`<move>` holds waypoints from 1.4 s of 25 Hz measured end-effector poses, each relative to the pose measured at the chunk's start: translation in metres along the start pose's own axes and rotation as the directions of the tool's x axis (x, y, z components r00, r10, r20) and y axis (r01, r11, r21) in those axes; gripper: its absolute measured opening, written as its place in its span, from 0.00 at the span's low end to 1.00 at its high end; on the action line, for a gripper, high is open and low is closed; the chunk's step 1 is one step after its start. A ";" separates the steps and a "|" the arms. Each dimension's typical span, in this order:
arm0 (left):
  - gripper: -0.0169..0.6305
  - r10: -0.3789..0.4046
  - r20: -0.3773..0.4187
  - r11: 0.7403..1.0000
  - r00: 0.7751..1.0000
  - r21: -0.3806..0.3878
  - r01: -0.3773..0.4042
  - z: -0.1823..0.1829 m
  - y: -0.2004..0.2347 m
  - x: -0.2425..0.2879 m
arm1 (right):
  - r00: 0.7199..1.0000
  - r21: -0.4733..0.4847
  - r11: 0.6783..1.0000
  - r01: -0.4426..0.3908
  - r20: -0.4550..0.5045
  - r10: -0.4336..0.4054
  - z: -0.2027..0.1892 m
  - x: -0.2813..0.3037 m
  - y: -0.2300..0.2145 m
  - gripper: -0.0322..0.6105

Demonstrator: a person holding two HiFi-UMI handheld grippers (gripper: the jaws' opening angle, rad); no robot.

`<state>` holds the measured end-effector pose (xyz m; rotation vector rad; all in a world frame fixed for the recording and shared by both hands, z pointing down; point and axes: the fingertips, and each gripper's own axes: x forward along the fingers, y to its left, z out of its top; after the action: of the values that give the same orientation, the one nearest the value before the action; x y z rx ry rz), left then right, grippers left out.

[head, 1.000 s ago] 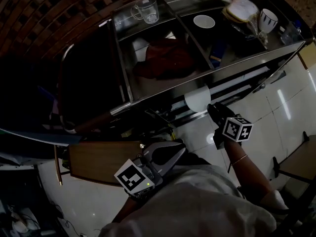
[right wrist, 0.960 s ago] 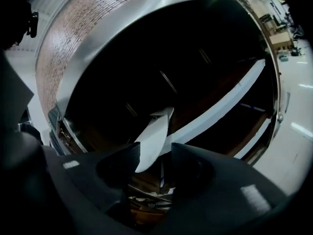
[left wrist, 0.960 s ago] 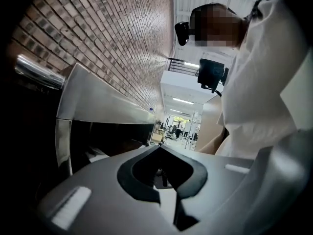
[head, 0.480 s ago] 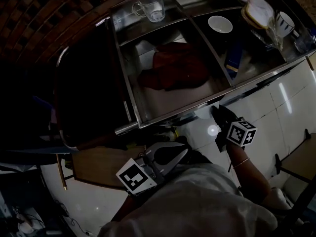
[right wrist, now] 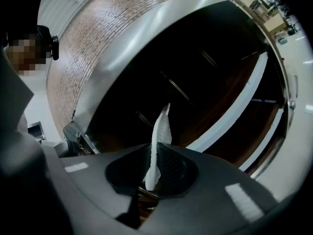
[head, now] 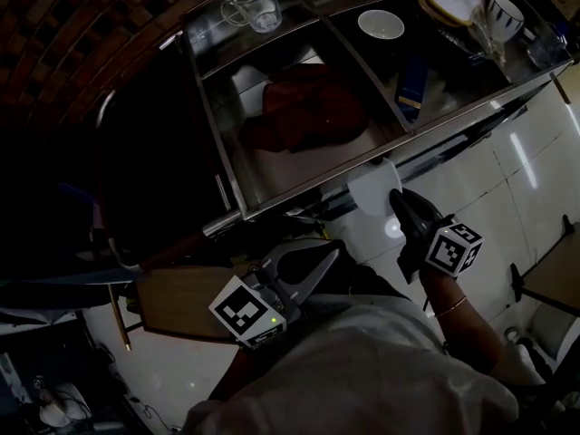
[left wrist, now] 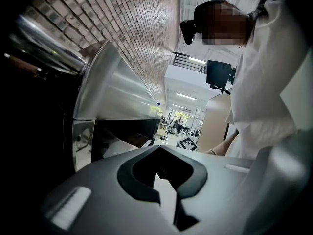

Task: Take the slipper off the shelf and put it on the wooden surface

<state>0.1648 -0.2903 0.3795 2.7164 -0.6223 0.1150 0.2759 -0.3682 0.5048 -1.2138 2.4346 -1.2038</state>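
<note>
A white slipper point(head: 372, 188) hangs just below the front rail of the metal shelf rack point(head: 227, 184). My right gripper point(head: 396, 201) has just been closing and is now shut on the slipper's edge. In the right gripper view the slipper point(right wrist: 159, 131) stands as a thin white strip pinched between the pads. The wooden surface point(head: 177, 302) lies low at the left, beside my left gripper point(head: 332, 256). That gripper is shut, with nothing in it, and points toward the rack.
On the rack lie a dark red cloth point(head: 304, 107), a glass mug point(head: 252, 5), a white bowl point(head: 381, 24), a blue box point(head: 412, 84) and a striped cup point(head: 504, 12). Pale floor tiles point(head: 526, 152) spread at the right. The rack's left side is dark.
The right gripper's jaws have shut on the white slipper and risen a little with it. The left gripper has shifted slightly beside the wooden surface.
</note>
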 end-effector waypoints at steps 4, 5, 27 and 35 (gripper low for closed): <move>0.02 0.017 0.024 1.000 1.000 -0.007 -0.017 0.001 -0.026 -0.007 | 1.000 -0.004 1.000 -0.007 0.014 0.007 -0.001 -0.034 0.012 0.10; 0.02 0.027 0.027 1.000 0.999 -0.004 -0.027 -0.002 -0.033 -0.011 | 1.000 -0.002 1.000 -0.011 0.019 0.011 -0.003 -0.043 0.016 0.10; 0.02 0.191 0.151 0.981 0.970 -0.021 -0.190 -0.049 -0.119 -0.156 | 0.997 0.002 1.000 -0.023 0.079 0.023 -0.084 -0.170 0.128 0.10; 0.02 0.213 0.133 0.977 0.968 -0.055 -0.208 -0.089 -0.127 -0.260 | 0.994 0.040 0.998 0.042 0.095 -0.046 -0.158 -0.187 0.185 0.10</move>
<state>-0.0135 -0.0458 0.3821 2.6282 -0.9426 -0.0335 0.2146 -0.0749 0.4388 -1.2896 2.3177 -1.1699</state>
